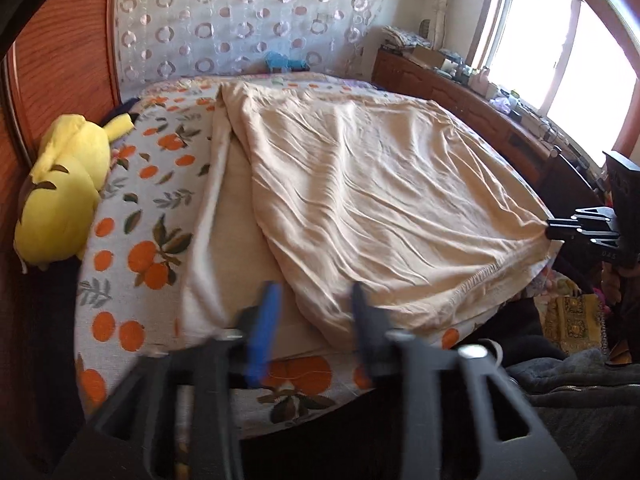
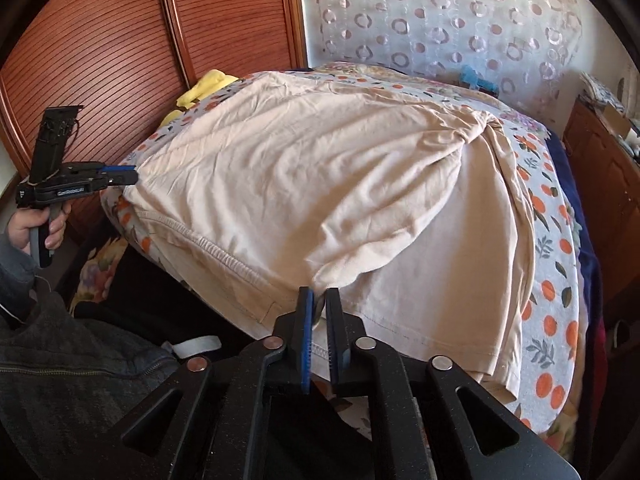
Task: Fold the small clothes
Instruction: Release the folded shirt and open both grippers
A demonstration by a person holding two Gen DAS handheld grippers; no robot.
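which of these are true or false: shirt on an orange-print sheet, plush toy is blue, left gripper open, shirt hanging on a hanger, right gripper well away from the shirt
1. The beige shirt lies on a sheet printed with oranges. True.
2. The plush toy is blue. False: it is yellow and lies beside the sheet's edge.
3. The left gripper has its jaws apart. True: in the left wrist view nothing is pinched between them.
4. The shirt hangs on a hanger. False: it is spread on the bed, with one side folded over.
5. The right gripper is well away from the shirt. False: it is at the shirt's edge, with a tip of cloth between its nearly closed jaws.
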